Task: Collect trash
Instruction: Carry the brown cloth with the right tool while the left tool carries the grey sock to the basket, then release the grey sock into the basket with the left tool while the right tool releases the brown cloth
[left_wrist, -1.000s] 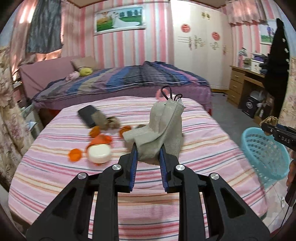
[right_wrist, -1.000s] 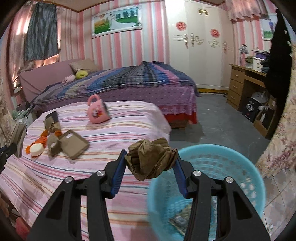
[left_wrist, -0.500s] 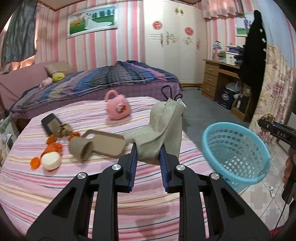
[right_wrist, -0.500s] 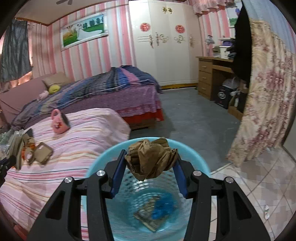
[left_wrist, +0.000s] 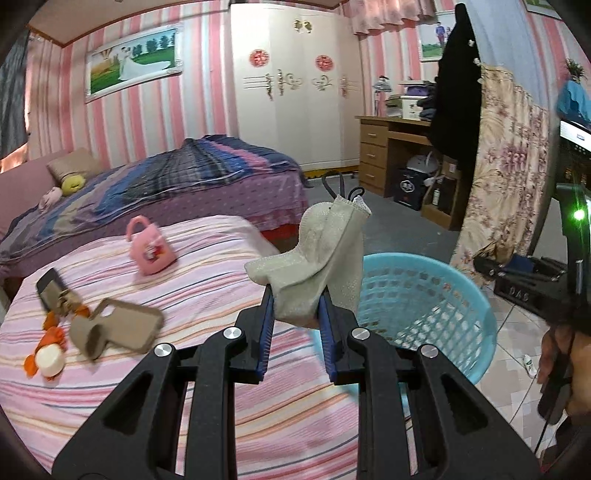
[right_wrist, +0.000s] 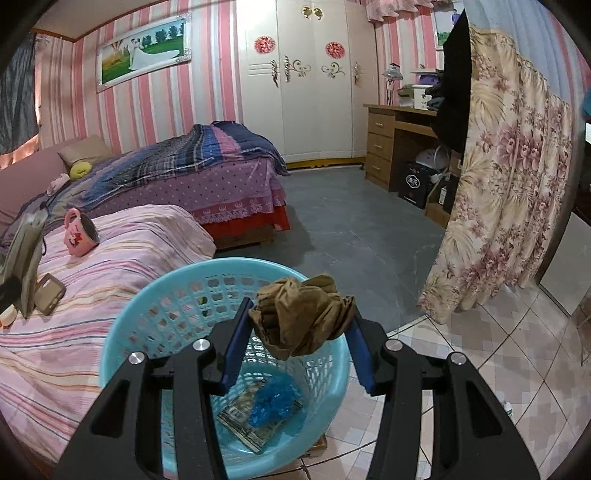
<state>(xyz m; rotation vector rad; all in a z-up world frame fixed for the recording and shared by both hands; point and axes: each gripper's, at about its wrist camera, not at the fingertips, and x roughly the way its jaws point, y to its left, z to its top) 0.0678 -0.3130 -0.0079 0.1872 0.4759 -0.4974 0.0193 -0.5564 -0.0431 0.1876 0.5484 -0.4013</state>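
Brown crumpled paper (right_wrist: 303, 317), clenched in the right gripper (right_wrist: 301, 343), now hangs over the light-blue plastic mesh basket (right_wrist: 147, 295) instead of the striped bed (right_wrist: 92, 332). The left gripper (left_wrist: 295, 321), grasping a beige cloth pouch (left_wrist: 317, 258), has swung from above the bed toward the basket's rim.

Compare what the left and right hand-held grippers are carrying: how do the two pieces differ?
The left hand-held gripper pinches a pale grey cloth, smooth and standing upright; the right hand-held gripper clamps a brown paper wad, crumpled into a ball. The wad hangs over the blue basket; the cloth sits by the basket's rim. Both are gripped, unreleased.
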